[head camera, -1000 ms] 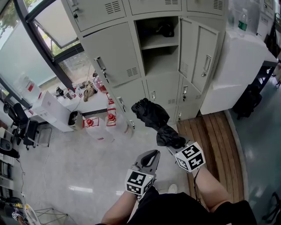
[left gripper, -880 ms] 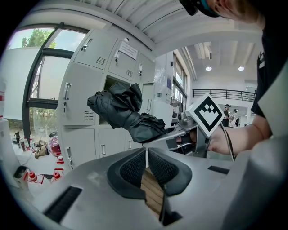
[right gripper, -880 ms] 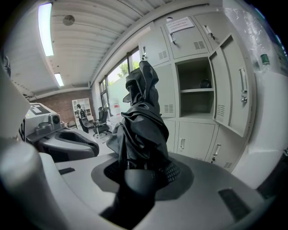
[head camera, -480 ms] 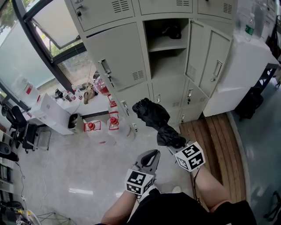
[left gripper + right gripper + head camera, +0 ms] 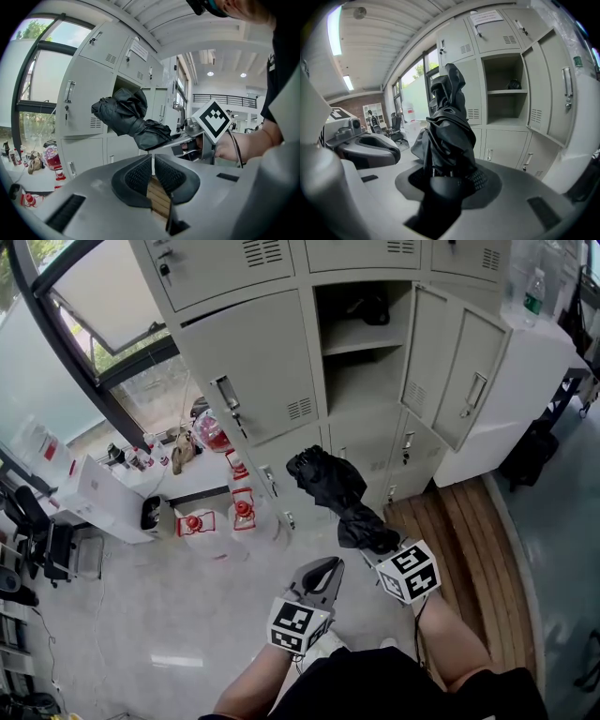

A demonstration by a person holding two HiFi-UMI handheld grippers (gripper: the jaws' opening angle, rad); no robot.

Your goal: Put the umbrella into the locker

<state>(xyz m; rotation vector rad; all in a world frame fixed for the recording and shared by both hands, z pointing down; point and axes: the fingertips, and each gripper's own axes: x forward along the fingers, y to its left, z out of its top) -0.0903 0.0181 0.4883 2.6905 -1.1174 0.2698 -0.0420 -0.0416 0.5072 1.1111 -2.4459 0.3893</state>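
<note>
The right gripper point(image 5: 450, 180) clamps the lower end of a folded black fabric umbrella point(image 5: 328, 486), whose free end is aimed far toward the open grey metal locker point(image 5: 354, 337), ready for insertion. The left gripper point(image 5: 153, 172), near and left, is nearly closed and holds nothing.

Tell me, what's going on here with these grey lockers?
A person stands before a bank of lockers with a gripper in each hand. The right gripper clamps a folded black umbrella, pointed toward the open locker, which it has not reached. The left gripper is shut and empty beside it.
</note>
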